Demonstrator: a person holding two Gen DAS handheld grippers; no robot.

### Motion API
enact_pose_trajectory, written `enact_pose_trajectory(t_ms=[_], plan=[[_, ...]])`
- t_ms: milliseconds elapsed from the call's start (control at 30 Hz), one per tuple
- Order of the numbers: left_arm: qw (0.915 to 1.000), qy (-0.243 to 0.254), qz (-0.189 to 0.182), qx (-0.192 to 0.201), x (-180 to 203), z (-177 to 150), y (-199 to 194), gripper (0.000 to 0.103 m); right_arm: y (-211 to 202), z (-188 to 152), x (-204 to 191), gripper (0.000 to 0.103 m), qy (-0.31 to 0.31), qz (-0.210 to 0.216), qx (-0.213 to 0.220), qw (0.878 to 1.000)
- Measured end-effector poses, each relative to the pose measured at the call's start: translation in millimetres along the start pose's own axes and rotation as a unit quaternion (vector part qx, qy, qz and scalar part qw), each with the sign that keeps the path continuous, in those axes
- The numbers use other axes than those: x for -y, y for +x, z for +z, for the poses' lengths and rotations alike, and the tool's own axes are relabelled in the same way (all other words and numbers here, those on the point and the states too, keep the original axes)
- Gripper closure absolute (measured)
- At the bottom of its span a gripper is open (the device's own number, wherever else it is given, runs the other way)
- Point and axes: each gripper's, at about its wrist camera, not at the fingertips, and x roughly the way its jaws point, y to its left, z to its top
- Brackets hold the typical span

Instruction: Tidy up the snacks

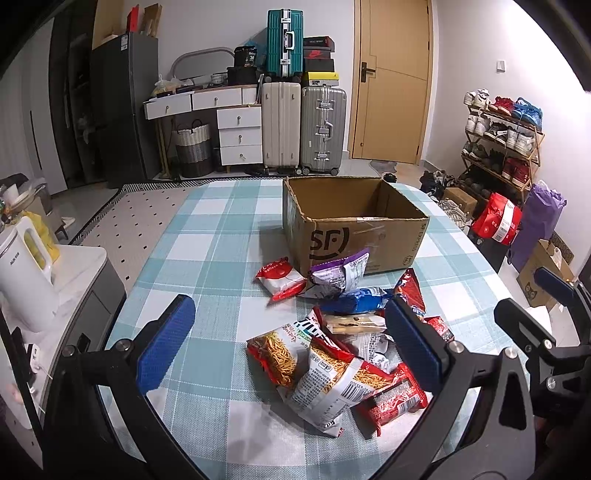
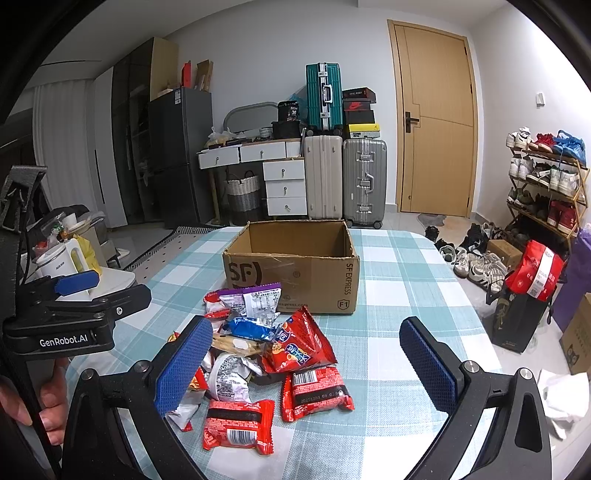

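Left gripper (image 1: 291, 347): jaws spread, empty, above near end of snack pile. Right gripper (image 2: 306, 365): jaws spread, empty, over red packets.

Nearest: red barcode packet (image 2: 316, 393), flat on counter (image 2: 391, 280). Expect light, crinkly, slippery film; contents likely crush. Pinch sealed end edge, light force.

Noodle-snack bag (image 1: 325, 376): puffy, soft; grip top seam.

Beyond pile: open SF cardboard box (image 2: 291, 273), empty, upright; likely destination.

We see a white back wall (image 1: 221, 33) with a tan wooden door (image 1: 393, 79), three suitcases (image 1: 304, 129) stacked beside a white drawer desk (image 1: 238, 134), a dark fridge (image 1: 123, 107) at left, a shoe rack (image 1: 504, 136) at right, pale floor tiles (image 2: 406, 221)
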Motion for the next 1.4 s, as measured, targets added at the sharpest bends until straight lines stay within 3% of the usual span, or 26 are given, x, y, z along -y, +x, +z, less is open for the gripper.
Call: enact_pose_trajectory(t_ms=[733, 1133, 1400], plan=[[0.9996, -0.016, -0.018, -0.015, -10, -6, 16, 0.001, 3, -6, 0, 0.0, 0.0, 0.011, -0.008, 1.0], [0.9992, -0.024, -0.026, -0.019, -13, -13, 26, 0.001, 15, -25, -1, 0.0, 0.006, 0.036, -0.035, 0.999], [0.999, -0.028, -0.023, -0.025, -21, -19, 34, 0.001, 37, -54, -11, 0.0, 0.005, 0.061, -0.082, 0.995]])
